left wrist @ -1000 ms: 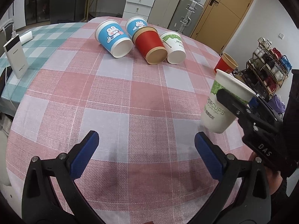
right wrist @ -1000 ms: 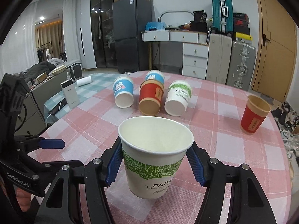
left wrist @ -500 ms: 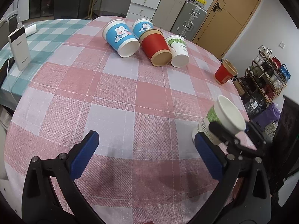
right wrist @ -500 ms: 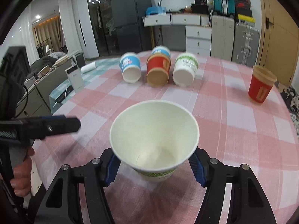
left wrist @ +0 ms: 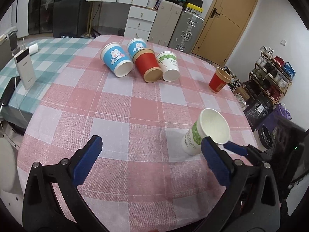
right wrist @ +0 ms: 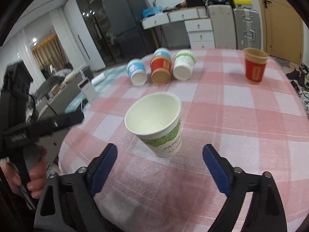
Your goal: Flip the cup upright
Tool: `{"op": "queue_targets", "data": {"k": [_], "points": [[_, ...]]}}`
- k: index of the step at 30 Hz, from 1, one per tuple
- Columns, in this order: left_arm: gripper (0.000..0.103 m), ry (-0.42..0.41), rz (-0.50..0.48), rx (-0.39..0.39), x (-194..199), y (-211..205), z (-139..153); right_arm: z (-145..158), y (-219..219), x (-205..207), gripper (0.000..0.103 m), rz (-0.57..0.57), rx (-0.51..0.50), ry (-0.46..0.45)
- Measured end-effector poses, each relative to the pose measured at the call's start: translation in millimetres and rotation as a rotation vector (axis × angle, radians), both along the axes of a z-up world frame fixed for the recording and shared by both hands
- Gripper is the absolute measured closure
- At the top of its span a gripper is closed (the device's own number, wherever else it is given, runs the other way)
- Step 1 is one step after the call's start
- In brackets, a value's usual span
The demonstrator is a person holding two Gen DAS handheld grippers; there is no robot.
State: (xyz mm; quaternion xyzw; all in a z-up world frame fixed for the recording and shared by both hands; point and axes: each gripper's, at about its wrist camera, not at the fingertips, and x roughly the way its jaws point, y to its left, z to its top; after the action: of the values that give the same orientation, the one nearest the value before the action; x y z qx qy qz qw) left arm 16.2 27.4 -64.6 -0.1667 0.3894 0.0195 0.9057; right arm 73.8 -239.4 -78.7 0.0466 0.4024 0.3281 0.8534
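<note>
A white paper cup with green print (right wrist: 157, 123) stands upright on the pink checked tablecloth (right wrist: 222, 119), mouth up. It also shows at the right of the left wrist view (left wrist: 204, 135). My right gripper (right wrist: 160, 164) is open, its blue pads just behind the cup and apart from it. My left gripper (left wrist: 152, 160) is open and empty over the near middle of the table. A blue finger of the right gripper (left wrist: 234, 148) shows beside the cup.
Several cups lie on their sides at the far end: two blue (left wrist: 117, 61), one red (left wrist: 147, 67), one white and green (left wrist: 169, 66). A red cup (left wrist: 219, 80) stands upright at the right edge. A white power bank (left wrist: 25, 69) stands on the green cloth.
My right gripper has set the white cup down on the cloth, opened and drawn back from it. The left gripper has stayed open and pulled back a little.
</note>
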Motion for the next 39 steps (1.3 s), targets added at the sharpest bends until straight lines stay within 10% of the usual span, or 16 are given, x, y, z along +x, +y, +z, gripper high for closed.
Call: {"op": "queue_targets", "data": {"k": [16,39], "points": [[0.001,-0.12,-0.07,0.127,-23,-67,57,78,-45,-43,0.0,-0.066,0.112,-0.199],[0.001,-0.185,-0.073,0.161,-32,-78,71,88,-39,-64,0.0,-0.037,0.087,-0.25]]}}
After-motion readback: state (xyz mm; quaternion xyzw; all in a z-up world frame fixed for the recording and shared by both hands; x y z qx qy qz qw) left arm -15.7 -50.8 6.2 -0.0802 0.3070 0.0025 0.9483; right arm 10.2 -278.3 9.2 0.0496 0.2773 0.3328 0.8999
